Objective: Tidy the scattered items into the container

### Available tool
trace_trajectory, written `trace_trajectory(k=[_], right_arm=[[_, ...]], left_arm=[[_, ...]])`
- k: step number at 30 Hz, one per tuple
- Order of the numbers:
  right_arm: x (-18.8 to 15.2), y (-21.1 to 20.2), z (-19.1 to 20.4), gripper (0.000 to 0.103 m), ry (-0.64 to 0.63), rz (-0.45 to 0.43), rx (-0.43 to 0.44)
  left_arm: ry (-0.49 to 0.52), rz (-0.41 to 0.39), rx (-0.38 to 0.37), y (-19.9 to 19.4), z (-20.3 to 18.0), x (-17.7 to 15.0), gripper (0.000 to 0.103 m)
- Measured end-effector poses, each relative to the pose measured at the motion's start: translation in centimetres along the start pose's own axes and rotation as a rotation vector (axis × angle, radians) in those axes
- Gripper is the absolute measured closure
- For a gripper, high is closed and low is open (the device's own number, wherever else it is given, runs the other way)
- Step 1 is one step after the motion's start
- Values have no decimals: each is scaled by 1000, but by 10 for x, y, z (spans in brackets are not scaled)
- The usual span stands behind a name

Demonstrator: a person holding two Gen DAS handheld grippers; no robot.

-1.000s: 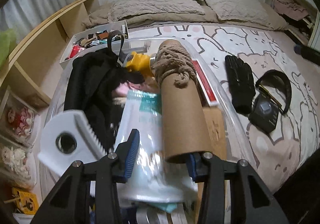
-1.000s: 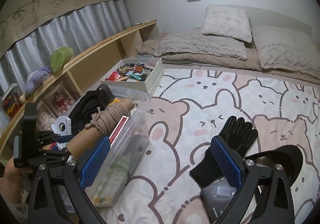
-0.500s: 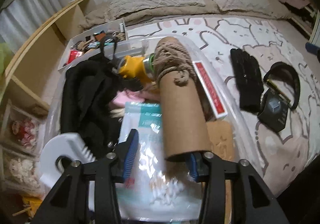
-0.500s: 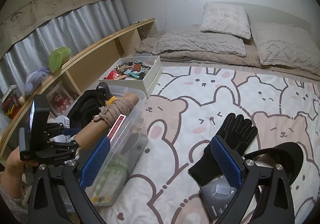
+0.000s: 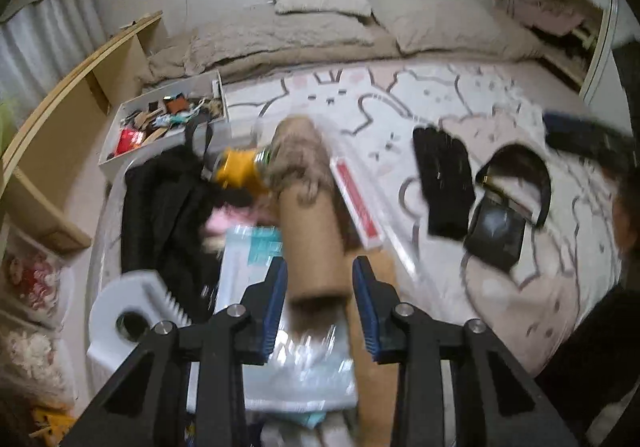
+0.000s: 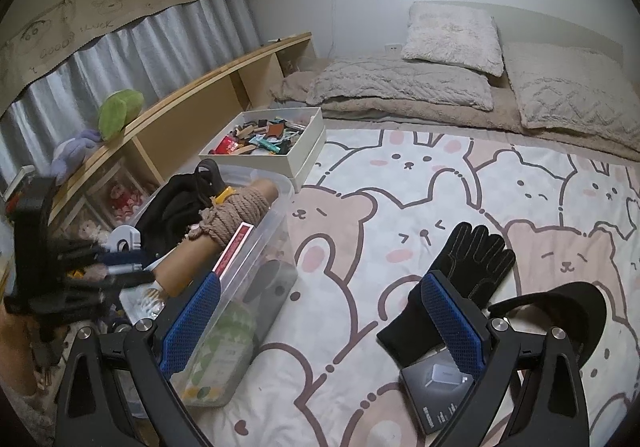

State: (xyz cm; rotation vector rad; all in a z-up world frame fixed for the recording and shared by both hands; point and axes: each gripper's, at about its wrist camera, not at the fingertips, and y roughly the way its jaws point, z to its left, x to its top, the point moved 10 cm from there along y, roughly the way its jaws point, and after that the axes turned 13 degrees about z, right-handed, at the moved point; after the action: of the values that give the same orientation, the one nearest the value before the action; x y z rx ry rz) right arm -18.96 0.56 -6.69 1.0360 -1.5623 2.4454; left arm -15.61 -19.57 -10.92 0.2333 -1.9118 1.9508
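- While the left wrist view is blurred, the white comb lies at the left of the bin, beside the black bag, as it did a second ago.
- Left gripper: its jaws are closing, having stood wider half a second ago; the near end of the tube lies between the blue pads, with a gap visible on the right side, so no press on it shows.
- Tube: it rests in the bin, tilted, rope wound round its far end, which touches a yellow item; it sits much where it sat before.
- Red-and-white box: leaning at the bin's right wall, just beside the tube, unchanged.
- Right gripper: fingers spread wide with nothing between them, over the bedspread, in the same place as a second ago.
- Glove, grey box and cap: on the bedspread outside the bin, well apart from it, positions unchanged; the glove touches the grey box.
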Motion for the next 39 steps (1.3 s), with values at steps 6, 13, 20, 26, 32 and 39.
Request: trace_trajectory(k=[6, 13, 20, 26, 32, 39], right_arm=[[-2, -4, -2, 3, -4, -6, -5], [-7, -3, -7, 3, -8, 8, -6], [-9, -3, -1, 3, -6, 16, 13], [-11, -5, 1, 3, -11, 13, 10], [-10, -6, 8, 3, -18, 0, 16], [-4, -14, 19, 3, -58, -61, 30]], left_arm=[[10, 44, 54, 36, -2, 31, 76], [10, 42, 71, 45, 8, 30, 76], [28, 38, 130, 52, 5, 35, 72], [21, 29, 139, 50, 6, 35, 71], [4, 34, 140, 48, 5, 35, 71], [-104, -16, 130, 30, 17, 32, 27]])
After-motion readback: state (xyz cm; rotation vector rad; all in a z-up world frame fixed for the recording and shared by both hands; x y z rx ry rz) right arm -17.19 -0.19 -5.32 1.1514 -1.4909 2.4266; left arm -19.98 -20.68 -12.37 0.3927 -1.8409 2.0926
